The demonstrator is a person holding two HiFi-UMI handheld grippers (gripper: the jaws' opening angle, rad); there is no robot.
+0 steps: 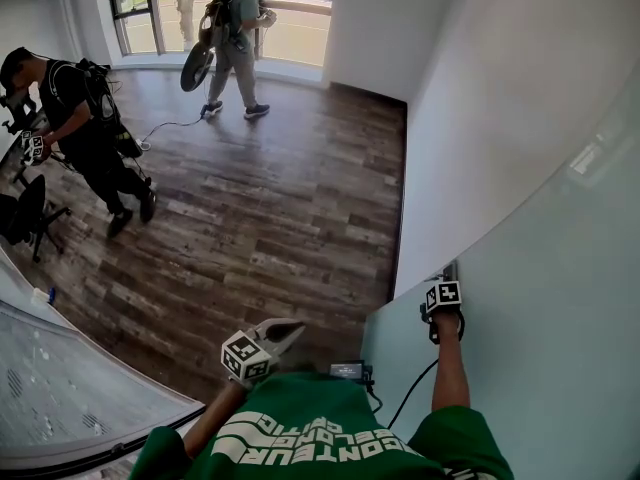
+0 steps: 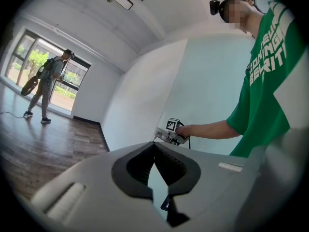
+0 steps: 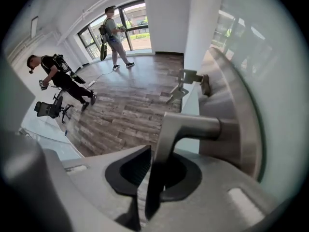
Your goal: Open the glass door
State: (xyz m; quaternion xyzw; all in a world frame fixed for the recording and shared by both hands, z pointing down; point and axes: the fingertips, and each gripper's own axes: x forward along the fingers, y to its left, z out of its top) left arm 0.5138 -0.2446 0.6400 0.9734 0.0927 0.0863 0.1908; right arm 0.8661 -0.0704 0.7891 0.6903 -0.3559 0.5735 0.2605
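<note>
Head view steeply down, left gripper view low, right gripper view near handle [image 3: 193,125], floor [image 1: 270,218] shared

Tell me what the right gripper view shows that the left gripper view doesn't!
Only the right gripper view shows the metal door handle pinched in the right claw, plus a person in black and a desk chair. Only the left gripper view shows the person in the green shirt holding that claw up to the glass door. Both show the wooden floor, the big window and a person with a backpack beside it.
</note>
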